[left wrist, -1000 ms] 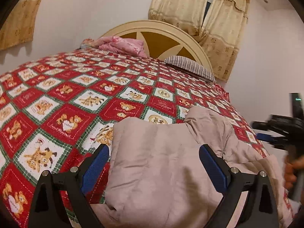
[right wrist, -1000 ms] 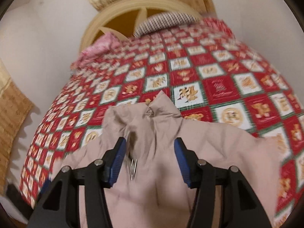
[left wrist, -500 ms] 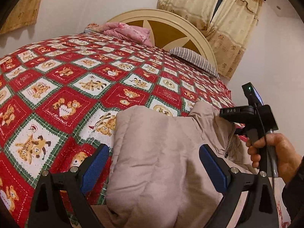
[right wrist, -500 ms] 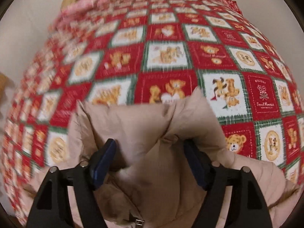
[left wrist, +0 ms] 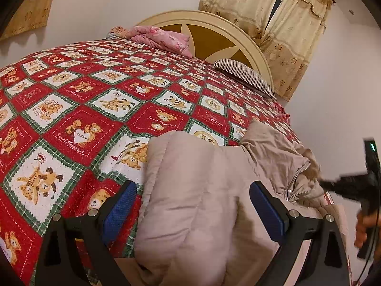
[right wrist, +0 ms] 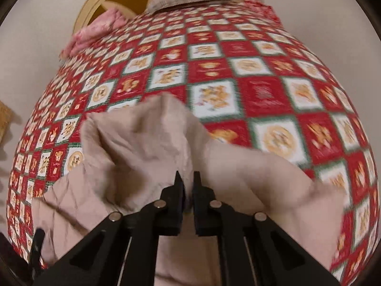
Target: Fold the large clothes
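A beige padded jacket (left wrist: 202, 190) lies at the near edge of the bed, its zip and collar toward the right. My left gripper (left wrist: 193, 197) is open, its blue pads on either side of a folded part of the jacket, touching nothing that I can see. In the right wrist view my right gripper (right wrist: 188, 186) is shut on a raised fold of the jacket (right wrist: 147, 138) near the collar. The right gripper also shows blurred at the right edge of the left wrist view (left wrist: 352, 186).
The bed carries a red, white and green bear-patterned quilt (left wrist: 95, 109). A pink bundle (left wrist: 159, 38) and a striped pillow (left wrist: 245, 76) lie by the cream headboard (left wrist: 214, 23). Curtains (left wrist: 281, 23) hang behind. Walls lie to the left and right.
My right gripper has closed from open onto the jacket fold near the collar. The left gripper has stayed open over the jacket, shifting only slightly.
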Demonstrator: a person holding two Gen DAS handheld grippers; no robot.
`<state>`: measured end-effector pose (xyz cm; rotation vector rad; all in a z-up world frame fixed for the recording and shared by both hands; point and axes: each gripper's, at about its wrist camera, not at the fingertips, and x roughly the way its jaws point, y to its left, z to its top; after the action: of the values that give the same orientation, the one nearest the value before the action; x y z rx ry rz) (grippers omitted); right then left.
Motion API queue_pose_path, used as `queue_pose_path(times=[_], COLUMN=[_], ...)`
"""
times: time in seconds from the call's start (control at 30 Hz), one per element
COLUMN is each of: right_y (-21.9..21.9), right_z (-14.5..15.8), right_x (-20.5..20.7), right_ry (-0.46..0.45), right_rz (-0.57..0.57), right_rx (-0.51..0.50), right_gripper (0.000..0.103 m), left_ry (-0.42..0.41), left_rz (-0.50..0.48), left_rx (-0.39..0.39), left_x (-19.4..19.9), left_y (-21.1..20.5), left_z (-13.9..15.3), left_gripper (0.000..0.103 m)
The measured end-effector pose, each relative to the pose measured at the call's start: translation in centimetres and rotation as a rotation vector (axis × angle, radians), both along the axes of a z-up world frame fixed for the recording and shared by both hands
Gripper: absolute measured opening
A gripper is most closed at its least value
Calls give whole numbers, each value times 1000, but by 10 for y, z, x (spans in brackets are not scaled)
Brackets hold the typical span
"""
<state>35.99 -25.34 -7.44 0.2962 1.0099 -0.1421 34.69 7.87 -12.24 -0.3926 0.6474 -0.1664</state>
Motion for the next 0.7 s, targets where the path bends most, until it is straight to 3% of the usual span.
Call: queue_pose_path(times=[0.1,0.17,0.2,0.3,0.33,0.37,0.4,0.43,0.5,0.57,0.7], right_y=[-19,-30,-34,-42,-43,-45,-46,-46,-40,-29,-8], right_z=[-12,-37,-48,-57,-53,-47,-39,-29,-7,12,3], right_x=[-36,-47,-47,-60,-60,-59,-56,-53,-46,-32,12], right_ry=[-25,1,10,-101,-121,-142,-159,-186,-253,-294,-171], right_rz=[-76,-113,-121,-160,-167,-168,-167,-160,-141,-122,-63], right_rx=[-30,-17,8,64,91,136,174,203,203,155,118], right_gripper=[7,7,0,2,16,21,36,62,91,92,61], left_ry=[-6,-6,-7,-11,-9,-5,-1,2,4,1,4], left_rz=[-5,-12,-14,-14,-15,-15,-15,-17,-20,-23,-26], left_rx=[3,12,15,21,20,20,21,22,25,25,18], left_x=[0,0,0,0,0,0,1,1,1,1,2], left_y=[-1,-3,-4,-5,-5,-5,-6,-6,-7,-7,-6], left_z=[0,0,0,0,0,0,-1,-1,-1,0,-1], left_gripper=[97,97,97,97,97,97,97,97,97,97,97])
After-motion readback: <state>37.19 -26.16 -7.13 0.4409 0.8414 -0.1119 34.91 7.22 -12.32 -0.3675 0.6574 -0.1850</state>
